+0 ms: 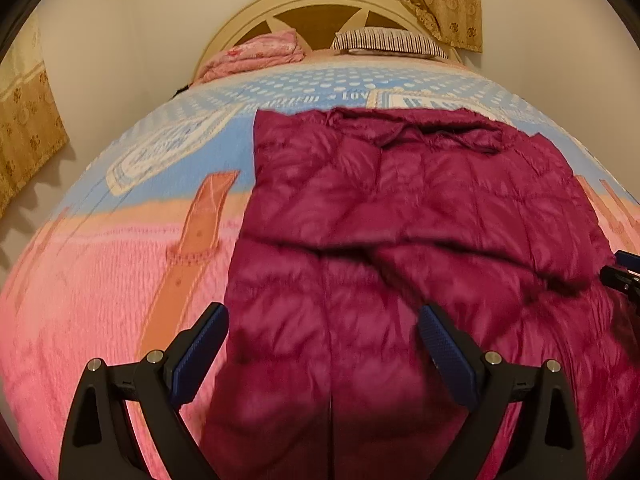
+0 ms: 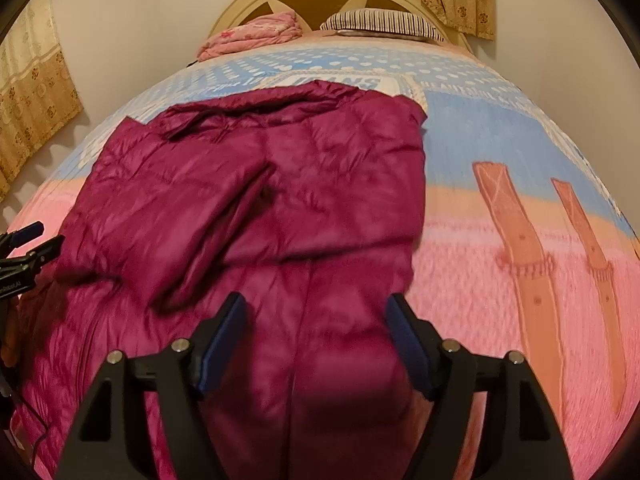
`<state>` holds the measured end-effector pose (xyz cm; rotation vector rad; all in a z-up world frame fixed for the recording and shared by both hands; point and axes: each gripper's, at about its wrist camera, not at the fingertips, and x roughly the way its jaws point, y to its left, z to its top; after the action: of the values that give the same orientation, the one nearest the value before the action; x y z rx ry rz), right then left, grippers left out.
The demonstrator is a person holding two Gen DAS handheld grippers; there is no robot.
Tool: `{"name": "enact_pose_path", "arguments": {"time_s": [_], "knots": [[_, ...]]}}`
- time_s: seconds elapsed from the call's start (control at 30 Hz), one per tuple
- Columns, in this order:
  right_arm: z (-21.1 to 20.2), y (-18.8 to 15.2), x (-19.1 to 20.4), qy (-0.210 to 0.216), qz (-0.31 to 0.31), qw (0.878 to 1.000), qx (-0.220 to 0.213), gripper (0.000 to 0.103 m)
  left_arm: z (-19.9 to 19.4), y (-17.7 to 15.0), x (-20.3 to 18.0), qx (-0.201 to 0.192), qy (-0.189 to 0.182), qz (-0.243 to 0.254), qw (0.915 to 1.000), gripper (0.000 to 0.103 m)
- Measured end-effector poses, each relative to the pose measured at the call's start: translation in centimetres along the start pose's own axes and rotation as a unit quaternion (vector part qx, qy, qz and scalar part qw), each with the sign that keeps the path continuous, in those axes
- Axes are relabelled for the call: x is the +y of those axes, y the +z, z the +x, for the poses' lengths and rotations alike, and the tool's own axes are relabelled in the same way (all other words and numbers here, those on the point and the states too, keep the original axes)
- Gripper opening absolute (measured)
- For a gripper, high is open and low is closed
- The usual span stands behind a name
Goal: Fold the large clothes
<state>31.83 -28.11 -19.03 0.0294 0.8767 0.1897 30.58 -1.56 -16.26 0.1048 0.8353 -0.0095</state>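
Note:
A large magenta quilted down jacket (image 1: 400, 220) lies flat on the bed, collar toward the headboard, with its sleeves folded across the body. It also fills the right wrist view (image 2: 260, 200). My left gripper (image 1: 324, 344) is open above the jacket's lower left part, holding nothing. My right gripper (image 2: 316, 336) is open above the jacket's lower right part, holding nothing. The right gripper's tips show at the right edge of the left wrist view (image 1: 624, 276). The left gripper shows at the left edge of the right wrist view (image 2: 28, 248).
The bed cover (image 1: 100, 300) is pink and blue with printed belt straps. A folded pink blanket (image 1: 256, 54) and a striped pillow (image 1: 388, 42) lie by the cream headboard (image 1: 320, 0). Curtains (image 1: 28, 120) hang at left and behind the bed.

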Motion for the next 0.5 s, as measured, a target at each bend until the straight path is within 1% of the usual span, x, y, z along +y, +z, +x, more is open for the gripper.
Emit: {"name": "enact_pose_path", "arguments": {"time_s": [0.17,0.37,0.5], "knots": [[-1.2,-1.9,-0.2,-0.001,0.014,1.000,-0.003,0.076,-1.4,-2.6,0.5,0.009,0.002,-0.001,1.0000,0.096],[-2.8,-4.5,-1.3,-0.004,0.036,0.999,0.006,0.077,-3.4,-5.8,1.8,0.005,0.016,0.004,0.9999,0.096],[-4.0,-5.9,-1.3,-0.011,0.036,0.999,0.001,0.077,-5.0,-7.8,2.6,0.000,0.025,0.000,0.9997,0.096]]}}
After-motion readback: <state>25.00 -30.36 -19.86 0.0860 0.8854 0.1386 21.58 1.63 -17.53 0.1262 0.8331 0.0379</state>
